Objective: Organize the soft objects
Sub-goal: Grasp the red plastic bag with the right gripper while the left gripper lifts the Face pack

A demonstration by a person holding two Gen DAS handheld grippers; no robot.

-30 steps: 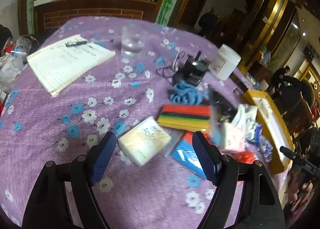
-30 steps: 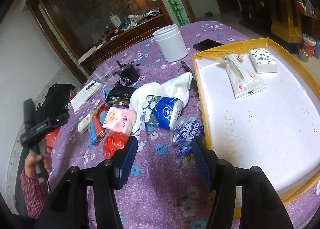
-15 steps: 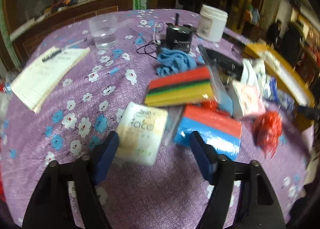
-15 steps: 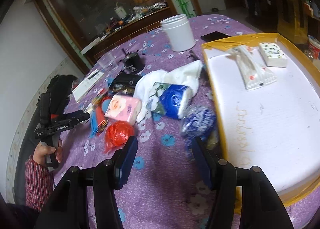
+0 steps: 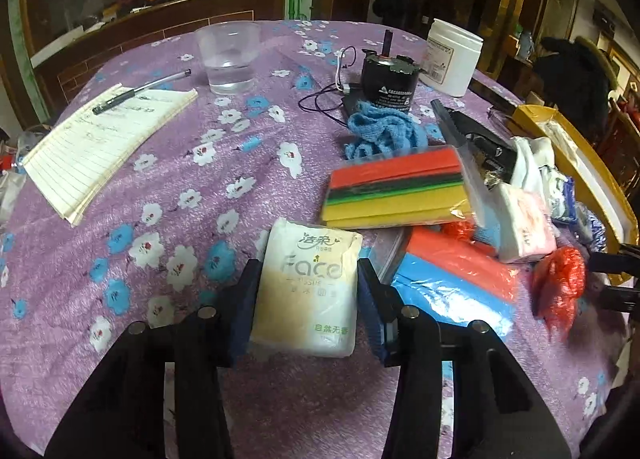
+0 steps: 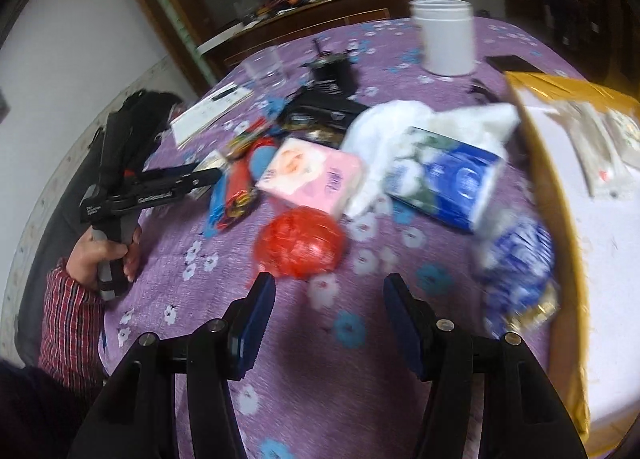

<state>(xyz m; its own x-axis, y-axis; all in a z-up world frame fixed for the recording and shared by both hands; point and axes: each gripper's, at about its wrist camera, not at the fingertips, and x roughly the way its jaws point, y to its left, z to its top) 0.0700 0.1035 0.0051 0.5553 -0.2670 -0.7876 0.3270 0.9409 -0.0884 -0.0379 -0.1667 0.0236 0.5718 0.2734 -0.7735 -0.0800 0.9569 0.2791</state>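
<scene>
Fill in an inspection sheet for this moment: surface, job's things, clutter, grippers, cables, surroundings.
Surface: purple floral tablecloth.
Job's things: Face tissue pack; sponge pack; pink tissue pack; red bag; yellow-rimmed tray.
Clutter: notepad, pen, cup, white jar.
Grippers: left gripper has just been closing, pads against the Face tissue pack; right gripper open, empty.
Cables: thin black wire.
Surroundings: wooden cabinet.

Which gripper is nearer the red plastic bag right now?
Right. The right gripper is open just short of the red plastic bag; the left gripper has been closing around a tissue pack, with sponge packs between.
</scene>
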